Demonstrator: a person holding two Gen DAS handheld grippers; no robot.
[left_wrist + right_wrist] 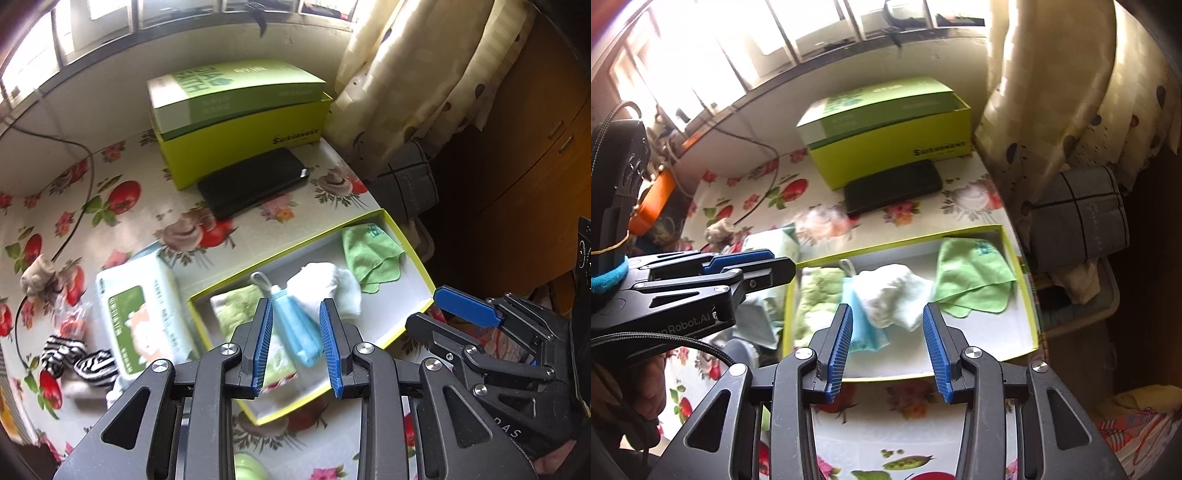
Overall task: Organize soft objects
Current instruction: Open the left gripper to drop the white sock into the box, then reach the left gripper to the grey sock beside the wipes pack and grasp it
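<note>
A shallow yellow-rimmed box (421,266) (1030,295) lies on the floral table. It holds a green cloth (369,254) (971,277), a white cloth (325,284) (894,295), a light blue cloth (299,332) (860,332) and a pale green towel (236,306) (816,291). My left gripper (297,347) is open above the blue cloth, holding nothing. My right gripper (888,349) is open over the box's near edge, empty. Striped socks (79,360) and a beige sock (37,275) (718,229) lie outside the box.
A wipes pack (144,314) lies left of the box. A black phone (255,181) (894,190) lies before a green carton (240,122) (890,129) at the back. A curtain (424,66) and a grey bag (1078,218) hang at the right table edge.
</note>
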